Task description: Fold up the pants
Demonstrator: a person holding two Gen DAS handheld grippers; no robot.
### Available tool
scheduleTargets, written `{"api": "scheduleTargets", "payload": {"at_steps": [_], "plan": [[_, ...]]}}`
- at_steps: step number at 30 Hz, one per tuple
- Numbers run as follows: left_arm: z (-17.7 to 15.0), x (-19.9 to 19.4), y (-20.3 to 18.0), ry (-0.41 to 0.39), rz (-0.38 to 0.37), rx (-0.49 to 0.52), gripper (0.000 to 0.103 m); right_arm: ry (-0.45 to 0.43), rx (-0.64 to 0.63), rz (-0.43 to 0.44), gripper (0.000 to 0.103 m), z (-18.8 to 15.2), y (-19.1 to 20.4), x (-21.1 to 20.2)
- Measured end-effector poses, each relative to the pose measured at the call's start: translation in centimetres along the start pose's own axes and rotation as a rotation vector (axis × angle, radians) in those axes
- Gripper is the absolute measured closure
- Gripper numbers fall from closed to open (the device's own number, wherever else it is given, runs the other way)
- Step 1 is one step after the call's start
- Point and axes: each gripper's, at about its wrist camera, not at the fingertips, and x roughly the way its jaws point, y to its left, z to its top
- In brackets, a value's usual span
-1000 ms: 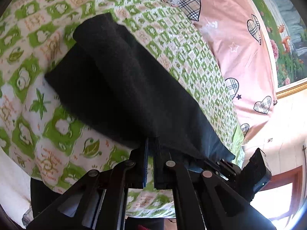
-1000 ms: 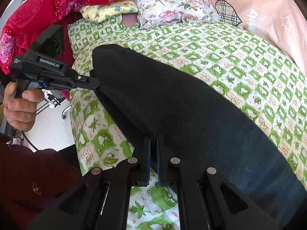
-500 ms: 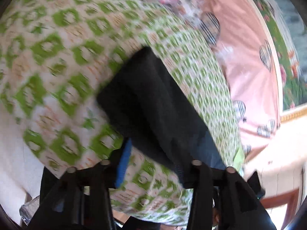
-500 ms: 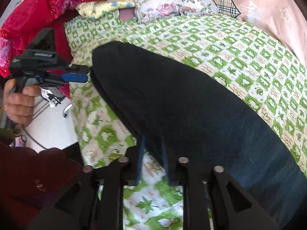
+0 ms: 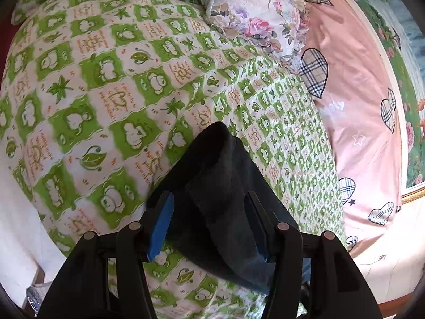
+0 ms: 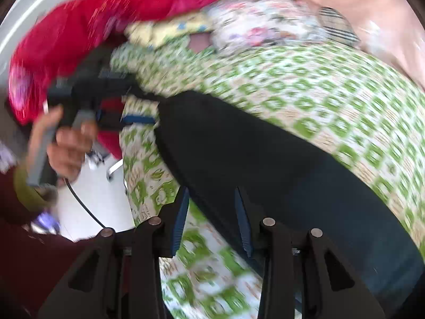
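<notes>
Your left gripper [image 5: 209,226] has just been opening: its blue pads [image 5: 160,226] now stand apart with the end of the dark pants [image 5: 220,186] lying loose between them, pressed by neither pad. In the left wrist view the pants lie folded on the green-and-white checked quilt [image 5: 106,93] that covers the bed, one layer stacked on another, with the rounded end pointing away from you. Beyond the quilt sits a flowered pillow [image 5: 252,21], and to its right a pink sheet with plaid hearts [image 5: 358,93] runs along a framed picture [image 5: 409,133] on the wall.

The right wrist view is blurred. At its left your left hand [image 6: 66,143] grips the handle of the left gripper, which points at the near end of the pants [image 6: 265,159]; whether it touches them there you cannot tell through the blur. A red blanket [image 6: 93,34] is bunched behind that hand. The pants stretch as a long dark band across the quilt [image 6: 332,87] from the middle toward the lower right. Your right gripper [image 6: 212,220] has also just been opening; its pads are parted over the lower edge of the pants, with the cloth's edge between them and no pad clamping it.
</notes>
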Motion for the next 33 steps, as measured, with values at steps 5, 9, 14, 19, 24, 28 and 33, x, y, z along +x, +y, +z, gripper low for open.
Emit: {"api": "scheduleTargets", "payload": {"at_steps": [5, 9, 14, 19, 24, 28, 33], "plan": [[0.1, 0.9, -0.3, 0.008, 0.025, 0.044, 0.076, 0.06, -0.122, -0.103, 0.066, 0.6, 2.7, 4.0], [-0.2, 0.4, -0.5, 0.006, 0.01, 0.113, 0.093, 0.041, -0.084, -0.093, 0.098, 1.1, 1.6, 3.4], [-1.9, -0.6, -0.4, 0.024, 0.011, 0.193, 0.095, 0.008, -0.089, -0.045, 0.098, 1.4, 2.2, 0.9], [-2.1, 0.3, 1.8, 0.04, 0.031, 0.177, 0.09, 0.085, 0.006, 0.039, 0.094, 0.7, 0.9, 2.7], [-1.5, -1.5, 2.4, -0.012, 0.111, 0.176, 0.066, 0.033, 0.098, 0.079, 0.089, 1.2, -1.4, 0.4], [-1.9, -1.5, 2.8, 0.027, 0.085, 0.145, 0.055, -0.067, 0.229, 0.012, 0.069, 2.8, -6.5, -2.6], [-3.0, 0.8, 2.9, 0.094, 0.092, 0.098, 0.053, -0.076, 0.385, -0.012, 0.069, 5.1, -14.0, -2.0]]}}
